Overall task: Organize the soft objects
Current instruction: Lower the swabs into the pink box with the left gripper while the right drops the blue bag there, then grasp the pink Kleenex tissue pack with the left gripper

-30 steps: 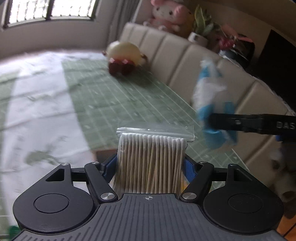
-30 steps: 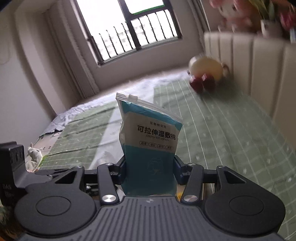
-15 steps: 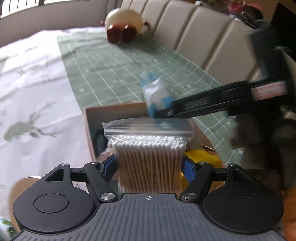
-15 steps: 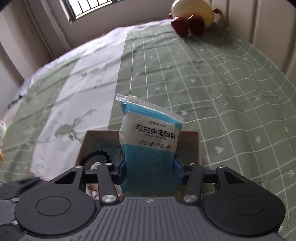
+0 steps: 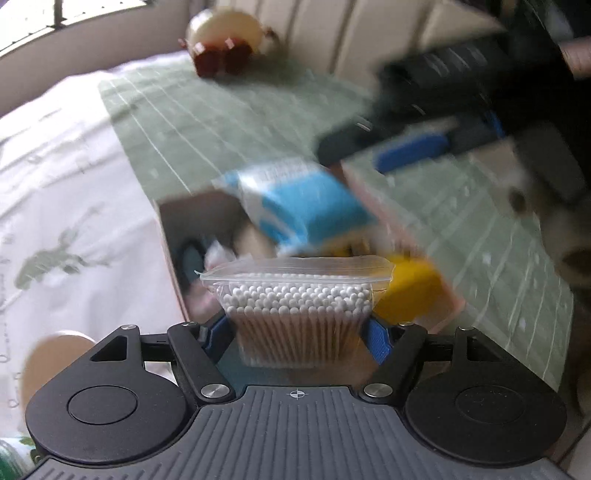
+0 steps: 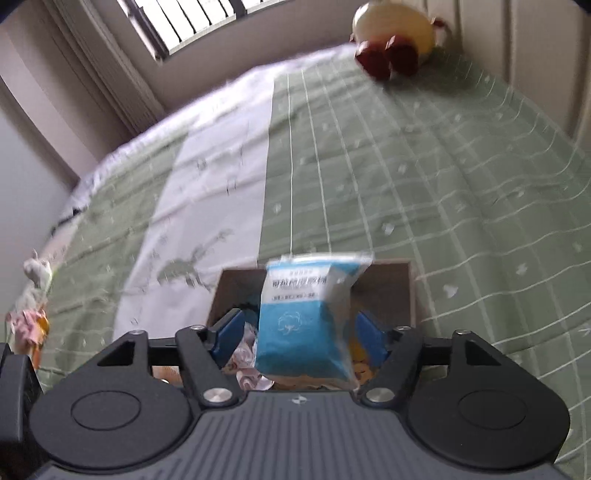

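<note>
My left gripper [image 5: 297, 332] is shut on a clear zip bag of cotton swabs [image 5: 295, 295] and holds it over the near end of an open cardboard box [image 5: 166, 229]. My right gripper [image 6: 301, 332] is open, its blue fingers [image 6: 227, 334] apart from the blue and white cotton pack [image 6: 306, 314], which is loose between them over the box [image 6: 391, 291]. The same pack [image 5: 303, 206] shows blurred above the box in the left wrist view, below the right gripper [image 5: 406, 147]. The box holds several small items, including something yellow [image 5: 410, 288].
The box sits on a bed with a green grid sheet [image 6: 424, 166] and a white strip [image 6: 214, 192]. A cream and red plush toy [image 6: 395, 40] lies by the padded headboard [image 5: 351, 33]. Small toys [image 6: 33, 295] lie at the left edge. A window [image 6: 207, 22] is beyond.
Both grippers have come down over the box. My right gripper has opened and let go of the blue pack, which is dropping into the box. My left gripper still holds the swabs.
</note>
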Demonstrator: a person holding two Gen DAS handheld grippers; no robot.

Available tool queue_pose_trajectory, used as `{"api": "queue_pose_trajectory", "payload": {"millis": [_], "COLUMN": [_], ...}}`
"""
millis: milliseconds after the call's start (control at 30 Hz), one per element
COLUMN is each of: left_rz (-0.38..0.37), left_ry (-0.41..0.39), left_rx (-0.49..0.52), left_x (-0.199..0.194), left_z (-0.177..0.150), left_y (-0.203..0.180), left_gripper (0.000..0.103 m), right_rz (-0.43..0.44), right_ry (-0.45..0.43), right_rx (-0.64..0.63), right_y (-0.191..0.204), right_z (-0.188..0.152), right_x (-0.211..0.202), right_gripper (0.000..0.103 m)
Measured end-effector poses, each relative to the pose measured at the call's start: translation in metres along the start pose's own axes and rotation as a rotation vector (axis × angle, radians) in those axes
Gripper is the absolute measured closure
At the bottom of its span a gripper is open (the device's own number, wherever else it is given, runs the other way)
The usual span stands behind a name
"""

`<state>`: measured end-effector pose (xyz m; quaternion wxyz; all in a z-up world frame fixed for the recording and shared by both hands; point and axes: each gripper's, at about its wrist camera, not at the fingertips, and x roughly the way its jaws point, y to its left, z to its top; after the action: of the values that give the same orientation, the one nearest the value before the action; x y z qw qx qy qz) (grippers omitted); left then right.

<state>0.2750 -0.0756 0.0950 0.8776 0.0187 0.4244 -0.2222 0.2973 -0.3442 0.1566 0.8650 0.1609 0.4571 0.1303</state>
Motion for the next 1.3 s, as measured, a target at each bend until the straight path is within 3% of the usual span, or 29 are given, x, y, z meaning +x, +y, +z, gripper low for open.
{"api": "queue_pose_trajectory", "payload": {"millis": [100,233,300,367,433,467,533,600,667,700,800,967,1100,1200,1300], "left_rz": [-0.002,0.004,-0.017,-0.108,-0.124,-0.091,-0.010,0.007,0.012,0.034,0.073,0.037,0.012,0.059,0.167], "left_ry": [-0.067,0.130,0.133,0.025,-0.043,-0.021,0.100,0.122,0.035,-0.046,-0.184,-0.266,-0.313,-0.378,-0.431], "left_rx": [-0.034,0.067,-0.001,-0.177,-0.267,-0.236,-0.092,0.029,0.174,0.228,0.265,0.081,-0.021,-0.130,-0.312], "left_x": [-0.022,-0.007,-0.003,-0.016,-0.025,-0.025,-0.016,-0.015,-0.026,-0.033,-0.037,-0.052,-0.090,-0.138,-0.179], "left_z": [0.005,0.006,0.005,0.007,0.012,0.019,0.027,0.027,0.023,0.020,0.019,0.016,-0.024,-0.070,-0.124], "left_y": [0.005,-0.007,0.000,0.019,0.028,0.025,0.011,-0.003,-0.019,-0.025,-0.037,-0.018,0.003,0.027,0.065], "left_gripper": [0.026,0.026,0.026,0.026,0.026,0.026,0.027,0.029,0.030,0.031,0.031,0.031,0.031,0.031,0.031], "right_rz": [-0.029,-0.069,-0.073,-0.075,-0.098,-0.114,-0.131,-0.136,-0.141,-0.145,-0.158,-0.165,-0.164,-0.156,-0.050], "right_ry": [-0.036,-0.053,-0.067,-0.082,-0.099,-0.110,-0.140,-0.176,-0.198,-0.205,-0.214,-0.245,-0.277,-0.350,-0.401], "right_rx": [0.000,-0.011,-0.031,-0.067,-0.110,-0.129,-0.149,-0.144,-0.134,-0.129,-0.128,-0.169,-0.239,-0.315,-0.326], "right_y": [0.000,0.009,0.017,0.026,0.033,0.035,0.038,0.037,0.036,0.035,0.031,0.022,0.029,0.054,0.086], "right_z": [-0.003,-0.009,-0.015,-0.021,-0.027,-0.029,-0.032,-0.033,-0.033,-0.033,-0.037,-0.059,-0.086,-0.112,-0.141], "right_x": [-0.006,-0.005,-0.009,-0.018,-0.027,-0.032,-0.043,-0.052,-0.058,-0.060,-0.062,-0.073,-0.072,-0.067,-0.059], "right_gripper": [0.032,0.032,0.032,0.032,0.032,0.032,0.032,0.032,0.032,0.032,0.032,0.032,0.032,0.032,0.026]}}
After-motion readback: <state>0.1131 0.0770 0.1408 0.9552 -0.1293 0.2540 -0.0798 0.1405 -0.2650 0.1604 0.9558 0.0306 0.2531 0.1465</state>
